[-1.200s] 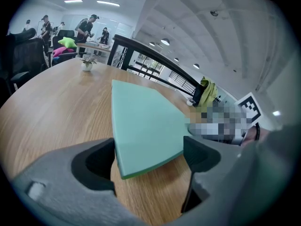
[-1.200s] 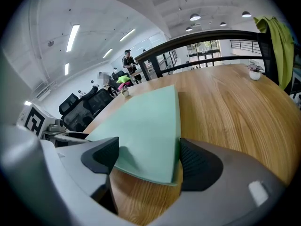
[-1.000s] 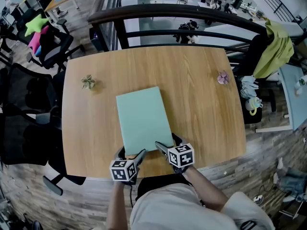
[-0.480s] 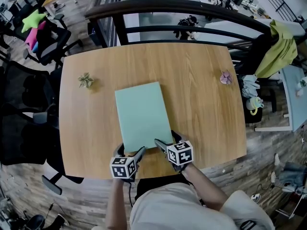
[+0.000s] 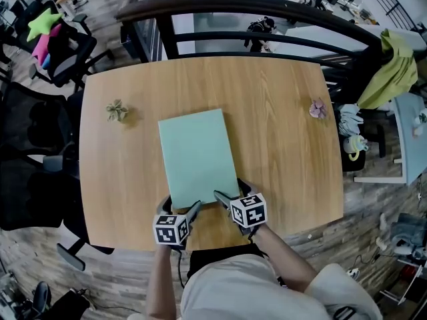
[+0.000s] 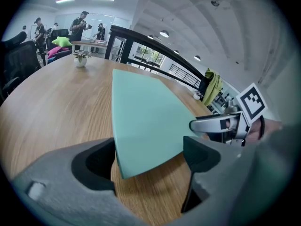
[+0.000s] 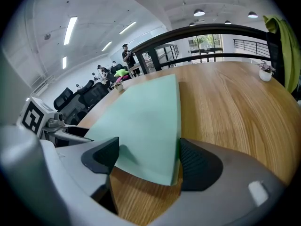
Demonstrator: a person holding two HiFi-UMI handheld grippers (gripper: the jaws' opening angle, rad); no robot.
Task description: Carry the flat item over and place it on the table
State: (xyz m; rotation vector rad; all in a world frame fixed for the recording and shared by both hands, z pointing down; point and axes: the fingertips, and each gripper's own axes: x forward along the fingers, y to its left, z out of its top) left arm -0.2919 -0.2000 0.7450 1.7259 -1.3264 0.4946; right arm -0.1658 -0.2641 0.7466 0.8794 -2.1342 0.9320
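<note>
L gripper (image 5: 180, 211) & R gripper (image 5: 231, 193) sit at the near edge of the mint-green flat board (image 5: 197, 155), one per near corner. Both have jaws spread wide w/ a board corner in the gap, not clamped on it. Board lies on the wooden table (image 5: 287, 145), approx. mid-width. Can't tell if its near edge is a touch raised. Placing looks abt done, so pull both grippers straight back, level & together, w/o snagging a corner or the board will slide. Further off, left plant (image 5: 117, 110) & right plant (image 5: 317, 109) are well apart from it; railing (image 5: 267, 9) beyond.
</note>
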